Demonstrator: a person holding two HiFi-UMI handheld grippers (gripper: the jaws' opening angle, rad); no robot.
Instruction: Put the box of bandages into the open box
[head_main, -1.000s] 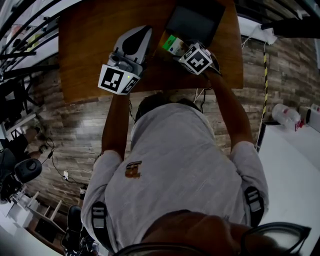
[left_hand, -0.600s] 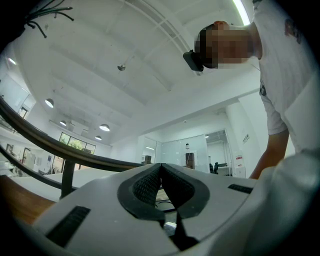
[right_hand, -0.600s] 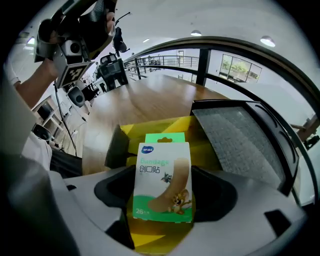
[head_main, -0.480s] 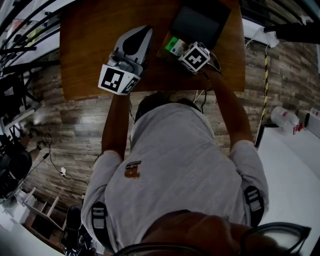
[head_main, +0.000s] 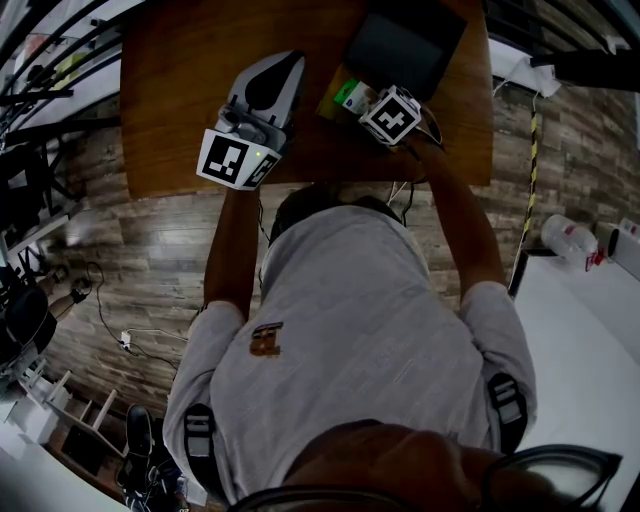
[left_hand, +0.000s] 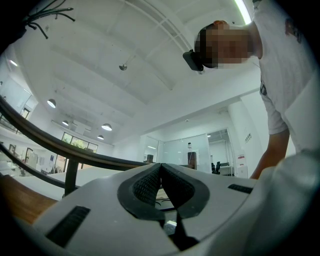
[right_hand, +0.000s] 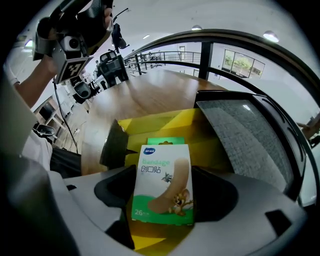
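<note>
A white and green box of bandages (right_hand: 162, 182) sits between the jaws of my right gripper (right_hand: 162, 190), which is shut on its two sides. It hangs over the yellow inside of the open box (right_hand: 165, 130). From the head view, the right gripper (head_main: 375, 105) holds the bandage box (head_main: 350, 94) at the open box (head_main: 335, 95), beside its dark lid (head_main: 405, 45) on the wooden table (head_main: 190, 80). My left gripper (head_main: 268, 85) stands apart to the left over bare wood, jaws shut with nothing held. In the left gripper view the left gripper (left_hand: 161, 175) points up at the ceiling.
The table's front edge runs just ahead of the person's head. A grey padded lid (right_hand: 250, 135) stands open to the right of the yellow box. A white counter (head_main: 585, 330) lies at the lower right, and chairs and cables sit on the wood floor at left.
The right gripper with the bandage box has crept slightly up and to the right toward the open box. The left gripper has stayed still.
</note>
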